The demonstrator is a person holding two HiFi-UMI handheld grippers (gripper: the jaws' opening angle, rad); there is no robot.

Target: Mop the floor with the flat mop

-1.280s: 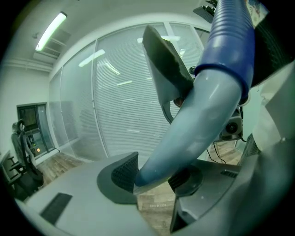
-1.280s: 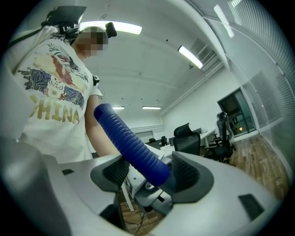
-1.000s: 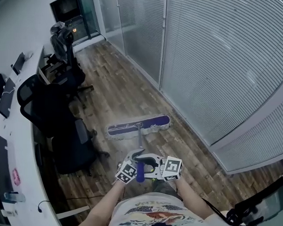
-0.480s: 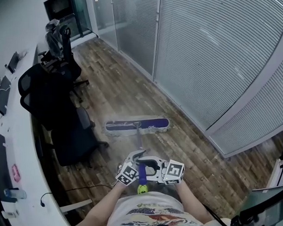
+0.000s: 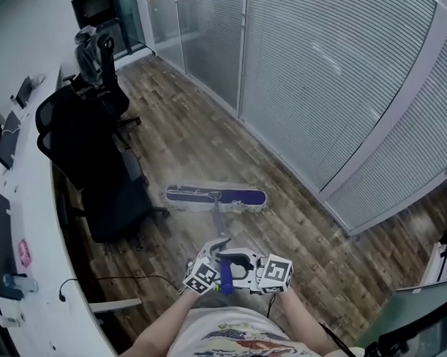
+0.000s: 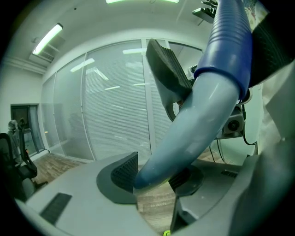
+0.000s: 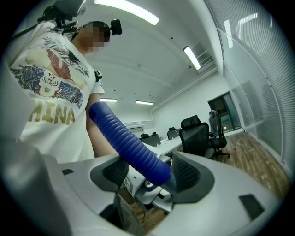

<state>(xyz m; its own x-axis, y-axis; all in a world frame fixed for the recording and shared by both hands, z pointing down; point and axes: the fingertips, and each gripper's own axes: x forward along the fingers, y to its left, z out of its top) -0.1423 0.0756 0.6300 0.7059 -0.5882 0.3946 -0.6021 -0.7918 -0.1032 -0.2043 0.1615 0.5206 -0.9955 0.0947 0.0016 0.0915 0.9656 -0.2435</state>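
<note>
1 purple-pad flat mop (image 5: 226,199) flat on brown wood-plank floor (image 5: 200,131), frame ctr | 2 grippers, head view lower ctr: left gripper (image 6: 154,173) pinching mop's grey pole (image 6: 193,120); right gripper (image 7: 147,171) pinching its blue ribbed grip (image 7: 124,138)

The left gripper (image 6: 152,174) clamps the pale mop handle (image 6: 193,120) between its dark ribbed pads (image 6: 123,171). The shaft slants up to a ribbed blue grip (image 6: 230,41), and the right gripper (image 6: 177,76) sets a dark jaw against it higher up. Behind stand blind-covered glass partitions (image 6: 115,106), a strip of wood floor (image 6: 50,161) and an office chair (image 6: 9,156) at left.
</note>
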